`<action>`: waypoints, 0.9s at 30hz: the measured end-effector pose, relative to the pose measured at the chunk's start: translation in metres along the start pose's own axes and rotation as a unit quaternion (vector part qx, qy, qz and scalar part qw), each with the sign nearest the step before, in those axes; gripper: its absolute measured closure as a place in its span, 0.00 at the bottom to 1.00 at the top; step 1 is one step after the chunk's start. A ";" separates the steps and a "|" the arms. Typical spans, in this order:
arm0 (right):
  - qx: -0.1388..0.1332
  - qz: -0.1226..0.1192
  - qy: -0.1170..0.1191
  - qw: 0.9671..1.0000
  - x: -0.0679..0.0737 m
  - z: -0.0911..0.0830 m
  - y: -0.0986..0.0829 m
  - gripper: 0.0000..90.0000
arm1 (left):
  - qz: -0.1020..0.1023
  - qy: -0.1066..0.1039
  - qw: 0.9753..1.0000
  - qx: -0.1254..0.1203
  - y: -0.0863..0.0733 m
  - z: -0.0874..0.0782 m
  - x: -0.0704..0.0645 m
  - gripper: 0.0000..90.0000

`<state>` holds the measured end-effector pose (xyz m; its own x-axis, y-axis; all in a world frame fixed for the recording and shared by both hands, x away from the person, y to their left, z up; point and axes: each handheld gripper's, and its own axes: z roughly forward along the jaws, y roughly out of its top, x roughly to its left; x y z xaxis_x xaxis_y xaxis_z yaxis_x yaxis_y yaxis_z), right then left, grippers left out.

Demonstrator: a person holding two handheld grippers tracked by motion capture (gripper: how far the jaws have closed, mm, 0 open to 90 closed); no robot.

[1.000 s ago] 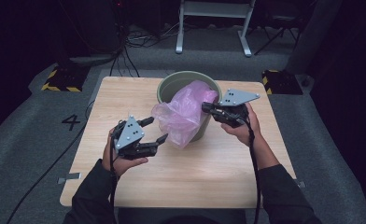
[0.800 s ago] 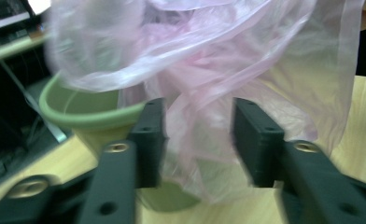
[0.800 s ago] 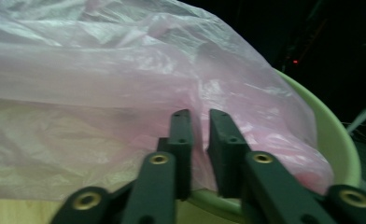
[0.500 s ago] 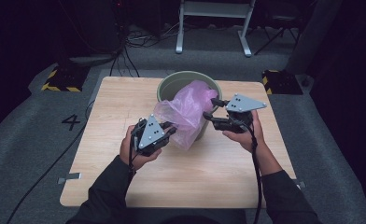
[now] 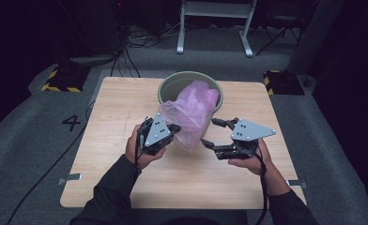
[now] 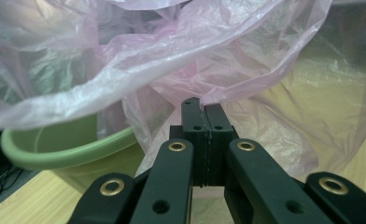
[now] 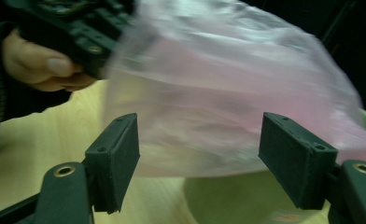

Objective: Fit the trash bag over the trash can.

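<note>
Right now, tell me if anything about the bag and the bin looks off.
The pink bag is not seated in the green bin: it bulges up and spills over the near rim onto the table. The left gripper is shut on a bag edge; the right gripper is open, gripping nothing.

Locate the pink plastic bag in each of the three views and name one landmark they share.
High view: pink plastic bag at centre, draped over the bin's near rim.
Left gripper view: the bag spans the top, pinched in the shut left tongs.
Right gripper view: the bag at centre, beyond the open right tongs.
Shared landmark: green bin.
</note>
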<state>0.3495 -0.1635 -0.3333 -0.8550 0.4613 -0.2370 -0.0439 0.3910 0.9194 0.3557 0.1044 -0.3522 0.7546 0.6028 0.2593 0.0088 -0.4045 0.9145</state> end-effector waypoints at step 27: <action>0.036 0.107 -0.125 0.986 -0.033 -0.007 -0.031 1.00 | -0.054 0.017 0.998 -0.001 -0.033 -0.029 0.039 1.00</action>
<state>0.3756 -0.1961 -0.3520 -0.6855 0.7183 -0.1187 0.1679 0.3147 0.9342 0.3658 0.1616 -0.3630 0.7260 0.6665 0.1697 0.0875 -0.3342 0.9384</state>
